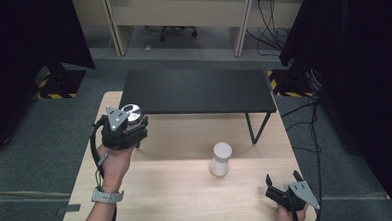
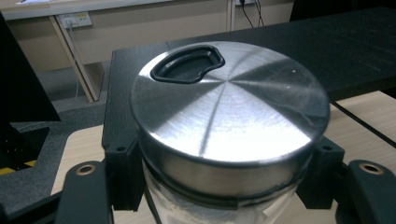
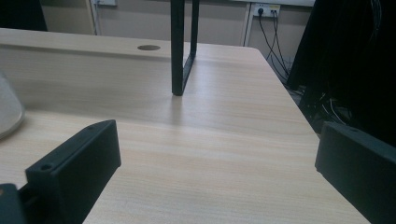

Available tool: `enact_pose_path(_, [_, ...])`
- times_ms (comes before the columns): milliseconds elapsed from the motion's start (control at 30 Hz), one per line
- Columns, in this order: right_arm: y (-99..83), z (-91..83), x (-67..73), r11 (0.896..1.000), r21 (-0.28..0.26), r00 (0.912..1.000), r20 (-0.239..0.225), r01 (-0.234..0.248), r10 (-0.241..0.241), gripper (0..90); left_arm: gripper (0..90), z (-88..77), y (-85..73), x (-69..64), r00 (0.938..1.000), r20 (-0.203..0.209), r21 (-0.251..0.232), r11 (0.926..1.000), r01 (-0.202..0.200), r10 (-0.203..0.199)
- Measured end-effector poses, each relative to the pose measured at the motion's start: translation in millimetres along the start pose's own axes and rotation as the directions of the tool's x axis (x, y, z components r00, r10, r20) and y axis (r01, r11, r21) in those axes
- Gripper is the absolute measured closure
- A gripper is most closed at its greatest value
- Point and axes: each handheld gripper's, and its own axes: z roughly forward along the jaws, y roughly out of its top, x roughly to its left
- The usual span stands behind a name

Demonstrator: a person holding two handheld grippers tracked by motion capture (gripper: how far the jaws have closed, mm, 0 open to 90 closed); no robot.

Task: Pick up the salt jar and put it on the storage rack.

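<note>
A jar with a brushed metal lid (image 2: 229, 102) and a clear body sits between the pads (image 2: 123, 172) of my left gripper (image 2: 224, 191), which is shut on it just under the lid. The lid has a black kidney-shaped recess near its far edge. In the high view the left gripper (image 1: 129, 124) holds the jar (image 1: 132, 112) upright at the table's back left, by the left end of the black shelf (image 1: 198, 90). My right gripper (image 1: 284, 179) stands open at the table's front right corner, its jaws (image 3: 219, 158) apart with only bare wood between them.
A white cylinder (image 1: 220, 158) stands upright mid-table, right of centre; its edge (image 3: 9, 109) appears at the left of the right gripper view. The low black shelf spans the back of the wooden table (image 1: 177, 196) on thin black legs (image 3: 182, 46). Dark curtains hang on both sides.
</note>
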Motion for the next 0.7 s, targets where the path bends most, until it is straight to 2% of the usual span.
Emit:
enact_pose_path(333, [0.4,0.4,0.8,1.0,0.003,1.0,0.003,0.005,-0.005,0.3,31.6,5.4,20.2,0.1,0.9999,0.003,-0.013,0.9998,-0.012,0.012])
enact_pose_path(700, [0.1,0.2,1.6,1.0,0.001,0.9999,0.007,0.009,-0.009,0.3,31.7,20.6,38.6,-0.1,0.9995,0.0,-0.027,0.9992,-0.031,0.031])
